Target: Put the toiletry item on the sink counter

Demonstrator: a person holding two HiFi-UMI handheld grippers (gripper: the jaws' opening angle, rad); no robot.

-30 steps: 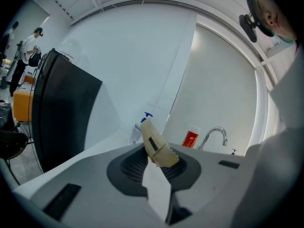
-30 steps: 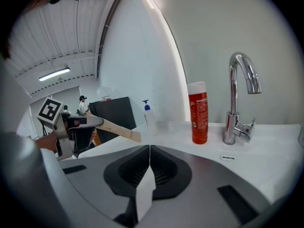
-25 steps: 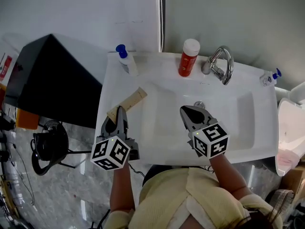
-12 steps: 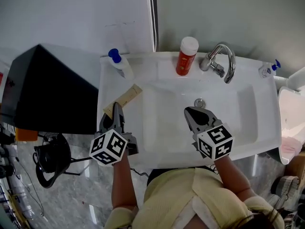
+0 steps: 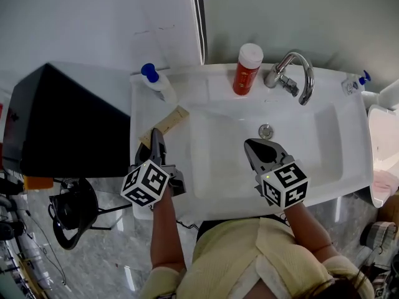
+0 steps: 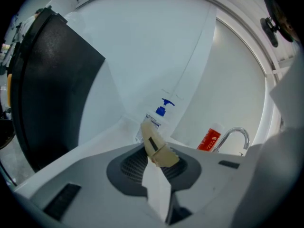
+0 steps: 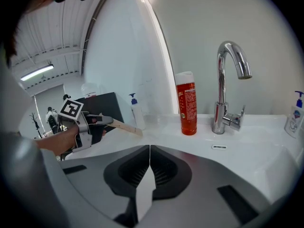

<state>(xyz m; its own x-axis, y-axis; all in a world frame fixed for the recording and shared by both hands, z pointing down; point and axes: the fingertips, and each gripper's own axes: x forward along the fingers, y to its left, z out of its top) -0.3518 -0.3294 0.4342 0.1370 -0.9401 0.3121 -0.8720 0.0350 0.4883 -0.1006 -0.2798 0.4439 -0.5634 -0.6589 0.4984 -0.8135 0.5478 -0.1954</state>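
Wooden comb (image 5: 166,123), pale and flat, is pinched at its near end by the fingers of the left gripper (image 5: 156,144). It slants over the left side of the white desk (image 5: 209,89), beside the sink basin (image 5: 224,142), with its far end pointing towards a blue-topped pump bottle (image 5: 157,83). The right gripper (image 5: 251,147) hangs over the basin, fingers pressed together on nothing, and a red bottle (image 5: 247,70) and chrome tap (image 5: 293,73) stand at the back.

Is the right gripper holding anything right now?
No: the right gripper has its jaws shut together with nothing between them, while the comb is clamped in the left gripper.
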